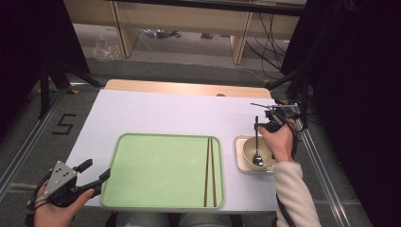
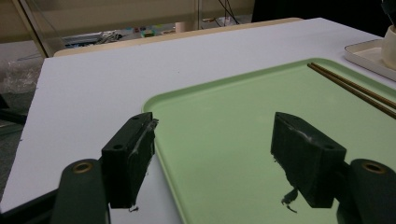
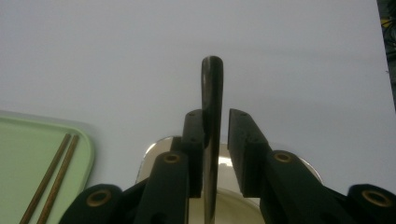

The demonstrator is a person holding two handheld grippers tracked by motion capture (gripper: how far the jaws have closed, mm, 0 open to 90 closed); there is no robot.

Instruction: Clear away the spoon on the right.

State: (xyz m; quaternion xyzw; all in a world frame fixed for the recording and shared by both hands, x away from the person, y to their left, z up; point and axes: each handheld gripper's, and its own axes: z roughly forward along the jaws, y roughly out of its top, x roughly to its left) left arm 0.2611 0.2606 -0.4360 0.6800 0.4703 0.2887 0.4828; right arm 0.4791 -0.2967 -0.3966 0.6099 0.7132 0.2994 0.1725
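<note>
A dark spoon [image 1: 257, 137] stands in a cream bowl [image 1: 248, 150] on a small white tray [image 1: 239, 158] at the table's right. Its handle [image 3: 212, 84] rises between the jaws of my right gripper [image 3: 216, 114]. The left jaw lies against the handle and a narrow gap shows at the right jaw. In the high view my right gripper [image 1: 260, 126] hovers just above the bowl. My left gripper [image 1: 97, 169] stands open at the near left corner of the green tray [image 1: 161, 170], with its jaws on either side of the tray's rim [image 2: 154, 112] and nothing held.
Two brown chopsticks [image 1: 209, 170] lie side by side along the green tray's right side. The white table [image 1: 165, 113] stretches bare behind the trays. Black stands and cables flank the table at both sides.
</note>
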